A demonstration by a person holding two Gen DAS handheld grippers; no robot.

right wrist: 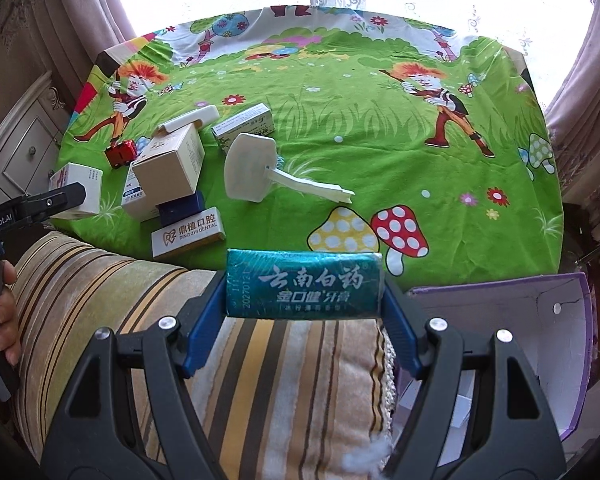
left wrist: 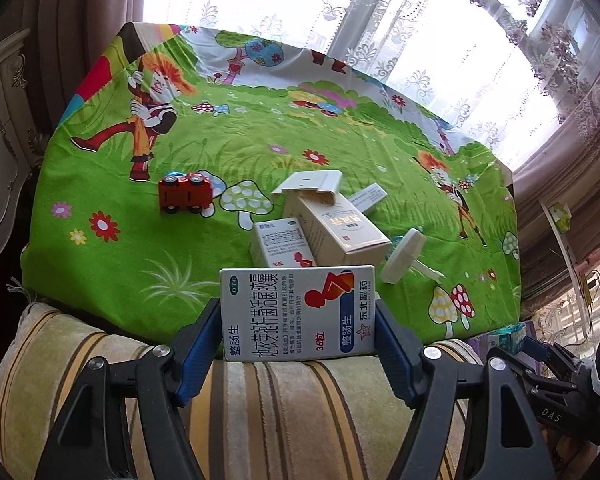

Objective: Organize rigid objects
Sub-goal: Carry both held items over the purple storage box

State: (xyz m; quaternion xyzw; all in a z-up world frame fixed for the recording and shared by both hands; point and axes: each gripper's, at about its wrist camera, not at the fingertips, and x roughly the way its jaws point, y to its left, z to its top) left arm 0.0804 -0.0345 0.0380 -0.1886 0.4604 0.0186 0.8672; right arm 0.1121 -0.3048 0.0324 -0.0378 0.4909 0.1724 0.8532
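Observation:
My left gripper (left wrist: 299,334) is shut on a white medicine box (left wrist: 298,312) with a red figure, held above a striped cushion (left wrist: 300,408) at the table's near edge. My right gripper (right wrist: 305,306) is shut on a teal toothpaste box (right wrist: 304,284). On the green cartoon cloth (right wrist: 380,140) lies a pile: a beige carton (right wrist: 172,168), a dental box (right wrist: 188,236), a blue box (right wrist: 180,208), a green-white box (right wrist: 246,124) and a white plastic paddle (right wrist: 252,168). A red toy car (left wrist: 186,194) stands left of the pile. The left gripper's finger (right wrist: 56,200) and its white box (right wrist: 76,188) show in the right wrist view.
A purple box with a white inside (right wrist: 540,320) stands open at the lower right, beside the cushion. A person's hand (right wrist: 4,312) grips the left tool. A carved cabinet (left wrist: 0,152) stands left of the table, with lace curtains (left wrist: 420,20) behind it.

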